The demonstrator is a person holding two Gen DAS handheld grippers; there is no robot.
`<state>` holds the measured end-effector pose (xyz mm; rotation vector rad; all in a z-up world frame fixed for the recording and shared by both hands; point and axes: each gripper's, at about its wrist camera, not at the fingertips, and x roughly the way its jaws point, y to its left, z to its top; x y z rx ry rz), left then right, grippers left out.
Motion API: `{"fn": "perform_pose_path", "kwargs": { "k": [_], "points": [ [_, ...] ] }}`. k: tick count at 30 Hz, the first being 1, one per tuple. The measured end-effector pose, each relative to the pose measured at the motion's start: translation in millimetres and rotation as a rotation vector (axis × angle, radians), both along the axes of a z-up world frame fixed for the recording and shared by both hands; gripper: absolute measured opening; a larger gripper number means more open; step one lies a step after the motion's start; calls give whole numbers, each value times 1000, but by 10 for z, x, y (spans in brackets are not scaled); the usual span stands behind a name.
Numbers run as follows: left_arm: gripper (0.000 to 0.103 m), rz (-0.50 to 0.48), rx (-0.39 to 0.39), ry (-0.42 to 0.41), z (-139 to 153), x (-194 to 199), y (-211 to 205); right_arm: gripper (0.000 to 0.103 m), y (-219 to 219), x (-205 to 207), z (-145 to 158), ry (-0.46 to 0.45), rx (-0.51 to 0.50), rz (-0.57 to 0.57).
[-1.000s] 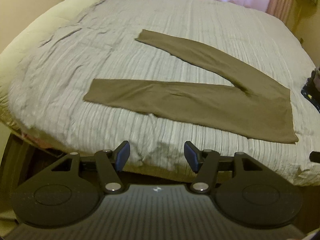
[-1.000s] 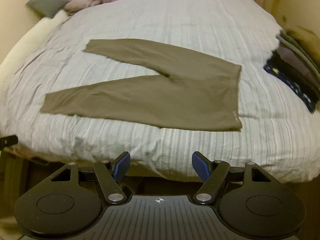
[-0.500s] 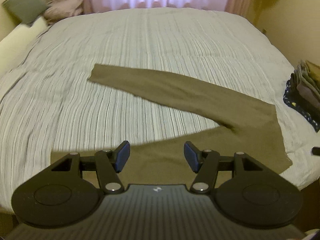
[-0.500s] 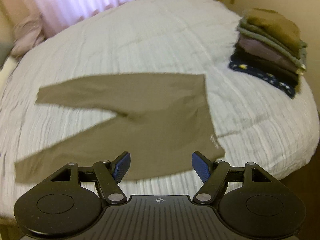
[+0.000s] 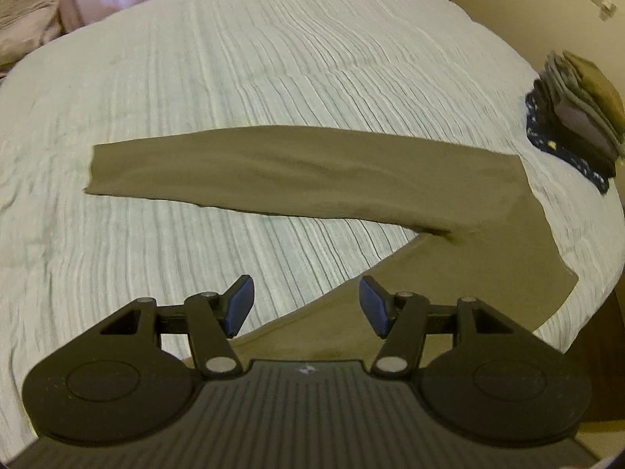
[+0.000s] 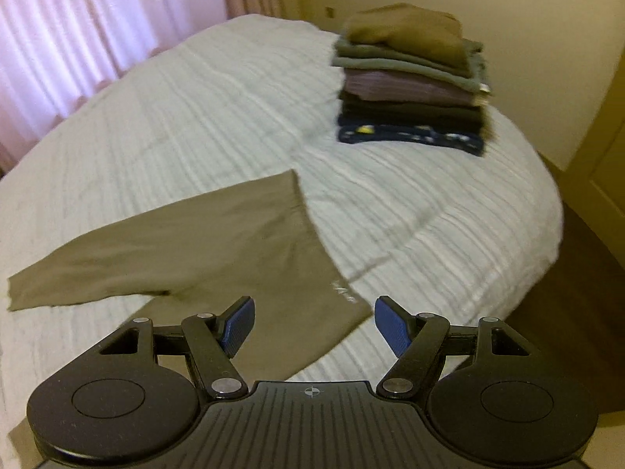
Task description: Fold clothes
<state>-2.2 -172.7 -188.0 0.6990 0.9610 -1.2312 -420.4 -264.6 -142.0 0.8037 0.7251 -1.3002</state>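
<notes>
Olive-brown leggings point(image 5: 312, 172) lie flat on the striped pale bedspread point(image 5: 273, 58), legs spread in a V pointing left and the waist at the right. My left gripper point(image 5: 306, 306) hovers open above the near leg, close to the crotch, with nothing between its blue pads. In the right wrist view the same leggings point(image 6: 218, 242) show their waistband edge and near corner. My right gripper point(image 6: 314, 326) stands open over that near waist corner, apart from the cloth.
A stack of several folded garments point(image 6: 410, 78) sits at the bed's far right side, also seen as the folded stack point(image 5: 578, 117). Pink curtains point(image 6: 97, 19) hang behind the bed. The bed's right edge drops to a dark floor point(image 6: 566, 273). A crumpled blanket point(image 5: 23, 19) lies far left.
Both grippers have advanced over the bed and rolled. The left now hangs above the near leg, the right has swung toward the waistband corner and the folded stack. Both stay open.
</notes>
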Motion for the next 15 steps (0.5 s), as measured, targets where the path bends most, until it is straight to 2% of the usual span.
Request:
{"fn": "perform_pose_path", "kwargs": {
  "k": [3,8,15],
  "points": [
    [56,-32,5,11,-95,15,-140,72,-76,-6,-24,24,-19,-2],
    [56,-58,8,7,-232,43,-387,72,-375,41,-168,-6,-20,33],
    [55,-81,20,24,-503,66,-743,72,-1029,385,-577,-11,15,206]
  ]
}}
